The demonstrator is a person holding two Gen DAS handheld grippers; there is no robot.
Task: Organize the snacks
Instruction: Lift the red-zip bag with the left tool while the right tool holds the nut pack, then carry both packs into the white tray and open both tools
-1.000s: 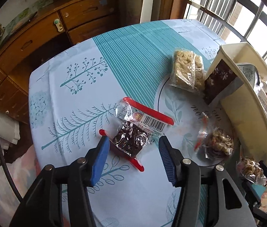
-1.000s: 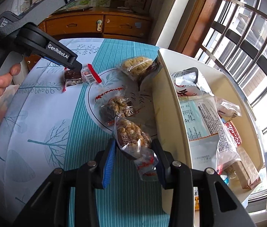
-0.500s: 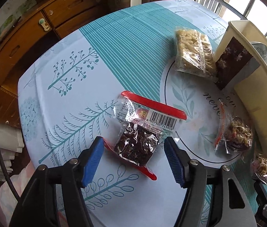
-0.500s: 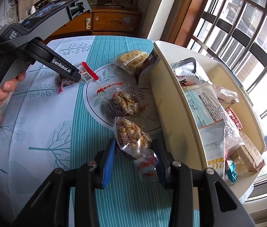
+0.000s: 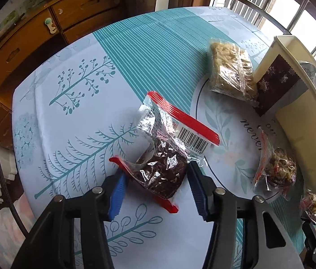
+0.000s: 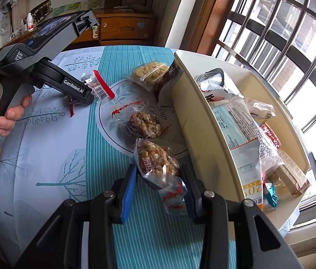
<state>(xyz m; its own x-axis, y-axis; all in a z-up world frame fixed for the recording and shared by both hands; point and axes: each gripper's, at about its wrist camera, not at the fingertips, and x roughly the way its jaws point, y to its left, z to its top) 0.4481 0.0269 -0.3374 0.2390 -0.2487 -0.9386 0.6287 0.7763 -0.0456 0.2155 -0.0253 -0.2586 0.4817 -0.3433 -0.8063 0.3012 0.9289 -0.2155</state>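
A clear packet of dark snack (image 5: 164, 168) with red ends and a barcode lies on the patterned tablecloth (image 5: 72, 116). My left gripper (image 5: 155, 186) points down over it; its jaws are closing, the blue pads press the packet's sides and the film buckles upward. My right gripper (image 6: 160, 183) is shut on a clear packet of nut brittle (image 6: 155, 157), held above the cloth just left of the cream bin (image 6: 193, 112). Several packets (image 6: 238, 123) fill that bin.
On the cloth lie a pale cracker packet (image 5: 229, 71), a second nut packet (image 5: 276, 172) and a dark brown wrapper (image 5: 276, 83) leaning on the bin wall. A wooden dresser (image 5: 34, 38) stands past the table's far edge. A barred window (image 6: 281, 33) is at the right.
My left gripper came lower over the dark snack packet, spread its jaws wider, then closed them against the packet, which now buckles. The right gripper keeps its hold and has barely moved.
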